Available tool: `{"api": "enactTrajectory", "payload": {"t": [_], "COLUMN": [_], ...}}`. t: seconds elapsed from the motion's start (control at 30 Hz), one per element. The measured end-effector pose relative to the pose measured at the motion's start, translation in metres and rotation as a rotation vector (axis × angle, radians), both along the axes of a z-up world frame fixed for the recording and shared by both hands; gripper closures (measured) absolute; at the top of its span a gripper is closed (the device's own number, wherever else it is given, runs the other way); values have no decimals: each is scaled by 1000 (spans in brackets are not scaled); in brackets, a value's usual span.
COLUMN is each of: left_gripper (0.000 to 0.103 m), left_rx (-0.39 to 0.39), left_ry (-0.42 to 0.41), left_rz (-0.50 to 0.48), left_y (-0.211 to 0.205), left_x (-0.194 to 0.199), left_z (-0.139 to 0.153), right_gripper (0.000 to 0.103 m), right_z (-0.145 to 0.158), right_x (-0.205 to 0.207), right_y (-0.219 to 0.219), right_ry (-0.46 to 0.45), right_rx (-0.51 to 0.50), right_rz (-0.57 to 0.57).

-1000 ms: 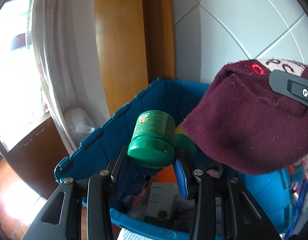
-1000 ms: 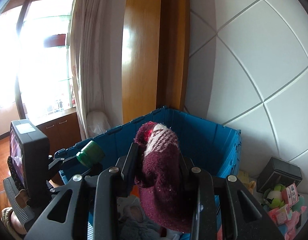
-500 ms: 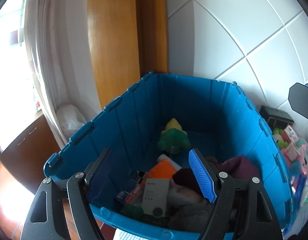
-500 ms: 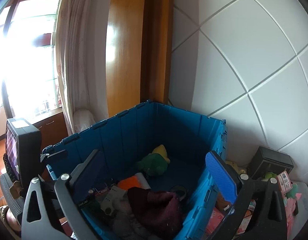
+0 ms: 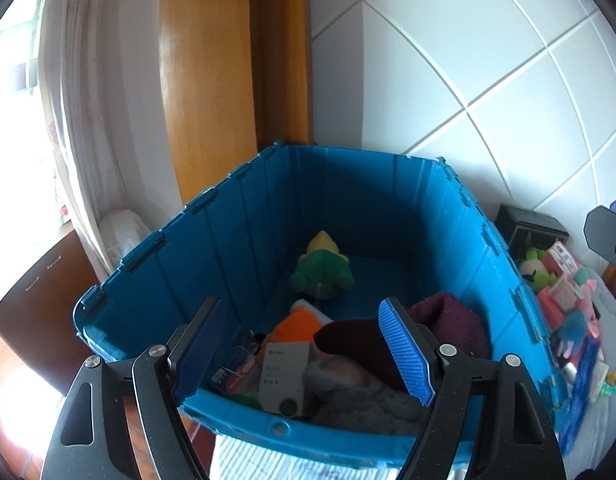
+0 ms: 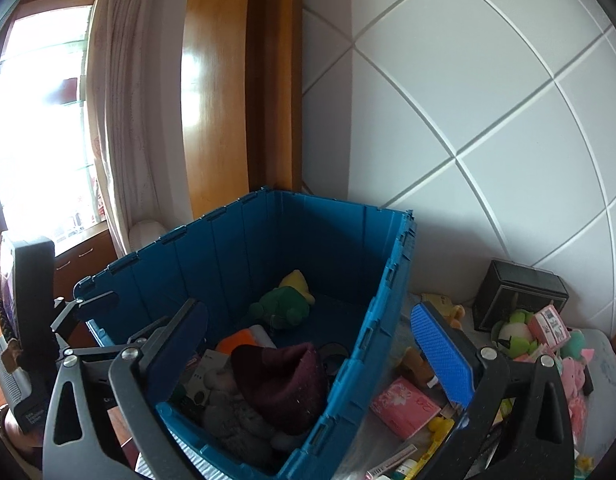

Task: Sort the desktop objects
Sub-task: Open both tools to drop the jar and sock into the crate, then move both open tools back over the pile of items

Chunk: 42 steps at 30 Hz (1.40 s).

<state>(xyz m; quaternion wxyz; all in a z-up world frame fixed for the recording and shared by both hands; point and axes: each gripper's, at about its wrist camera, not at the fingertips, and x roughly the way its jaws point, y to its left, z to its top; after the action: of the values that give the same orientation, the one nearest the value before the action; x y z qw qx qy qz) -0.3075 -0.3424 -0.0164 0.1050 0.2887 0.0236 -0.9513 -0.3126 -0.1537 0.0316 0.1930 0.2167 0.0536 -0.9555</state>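
A blue plastic crate fills the middle of both wrist views. Inside it lie a maroon knit hat, a green and yellow plush, an orange item, a white box and grey fleece. My left gripper hangs open over the crate's near rim with nothing between its blue pads. My right gripper is wide open above the crate's right wall, also holding nothing. The hat rests on the pile below it. The green bottle cannot be clearly made out.
Right of the crate lies a heap of small toys and packets, a pink packet and a black box against the white tiled wall. A wooden door frame, a curtain and a bright window stand behind and to the left.
The left gripper let go of the green bottle and the right one let go of the maroon hat. Both jaws opened and drew back; the hat now lies in the crate.
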Motion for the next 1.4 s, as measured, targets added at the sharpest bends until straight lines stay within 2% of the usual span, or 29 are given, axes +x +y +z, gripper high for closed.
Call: {"api": "enactTrajectory", "payload": {"t": [0.23,0.37,0.5,0.7,0.93,1.03,1.13,1.3,1.4], "left_gripper": [24,24,24,24,24,24,24,24,24], "left_rx": [-3,2,9,26,48,50,43,-2,-31], "left_ry": [24,54,79,60,-35,-90,-145,-250,-294], "left_rz": [-70,-148,-253,-401,-435,-421,-403,-375,-378], "left_y": [32,64,106,184,282,328,358,390,400], "left_x": [15,27,38,49,52,56,60,64,58], "left_z": [3,4,4,-4,-39,-64,-90,-130,-149], "right_gripper": [0,0,0,0,0,0,0,0,0], "right_z": [-10,-22,-37,-63,-92,-104,-125,-181,-207], "right_x": [17,36,56,89,122,131,136,132,134], "right_y": [40,77,135,242,361,415,463,520,545], "right_ry": [-24,-38,-72,-137,-195,-207,-239,-403,-467], "right_rx": [-30,-46,-57,-87,-98,-139,-184,-241,-268], "right_rz": [-70,-137,-260,-443,-506,-511,-500,-540,-585]}}
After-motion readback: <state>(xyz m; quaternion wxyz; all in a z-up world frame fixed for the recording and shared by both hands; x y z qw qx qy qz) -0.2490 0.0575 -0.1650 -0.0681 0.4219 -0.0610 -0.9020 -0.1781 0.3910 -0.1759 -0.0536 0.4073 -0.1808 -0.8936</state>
